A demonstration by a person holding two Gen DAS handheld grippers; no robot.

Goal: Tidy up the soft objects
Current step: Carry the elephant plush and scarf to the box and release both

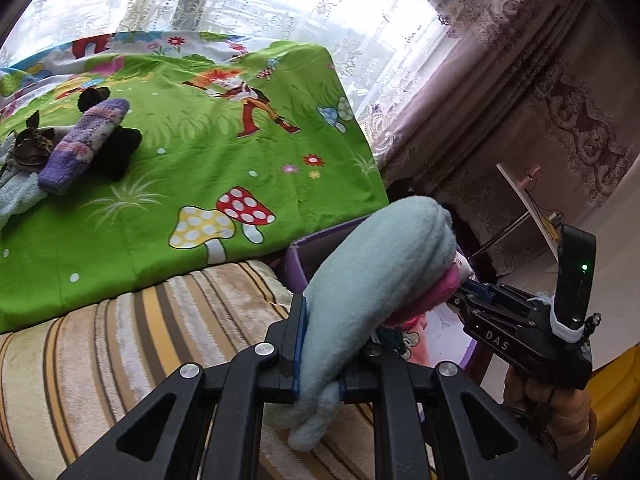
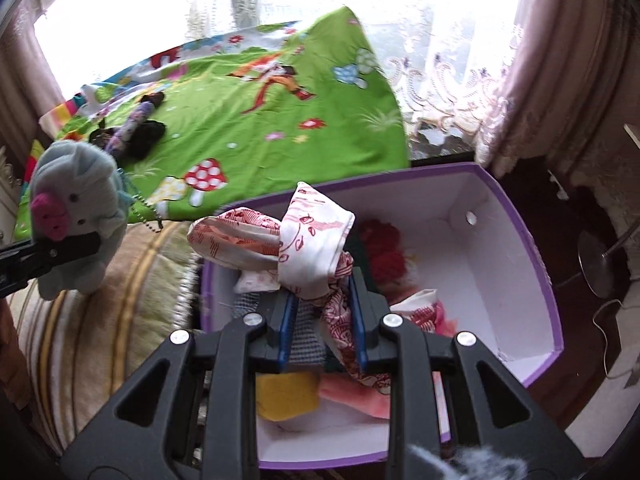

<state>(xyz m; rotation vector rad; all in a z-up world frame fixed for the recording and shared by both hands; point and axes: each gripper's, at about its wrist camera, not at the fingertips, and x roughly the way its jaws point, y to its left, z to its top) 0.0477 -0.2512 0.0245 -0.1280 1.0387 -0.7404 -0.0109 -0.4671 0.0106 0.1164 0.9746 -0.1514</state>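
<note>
Left gripper (image 1: 320, 356) clamped on a pale blue plush toy (image 1: 372, 264), held up above the striped blanket (image 1: 120, 352) near the front edge of the bed. Seen from the right wrist camera: same plush toy (image 2: 76, 216) with a pink snout and small dark eyes, a bead chain (image 2: 146, 208) hanging from its side, black fingers (image 2: 68, 246) pressed on its lower face.

Right gripper (image 2: 322, 320) closed on a white cloth with red print (image 2: 312, 240), bunched and lifted over the purple box (image 2: 536, 256). Box open, white inside, standing just beside the bed's front edge. Inside the box: a red woolly item (image 2: 384, 252) near the back wall, a yellow piece (image 2: 286, 394) and a pink piece (image 2: 356, 394) toward the front wall, one more red-and-white cloth (image 2: 420, 304) at the right of the gripper. In the left wrist view, only a corner of the purple box (image 1: 308, 256) visible behind the toy; the right gripper (image 1: 520, 316) close to the toy's pink end.

On the green cartoon sheet (image 1: 224, 152), toward its far left corner, a small pile: a purple knitted sock (image 1: 86, 144) lying across a black soft item (image 1: 120, 148), touching it; a leopard-print bow (image 1: 34, 140) just beside; a light blue fleecy cloth (image 1: 16, 196) at the left edge. Lace curtain (image 1: 280, 8) behind the bed.
</note>
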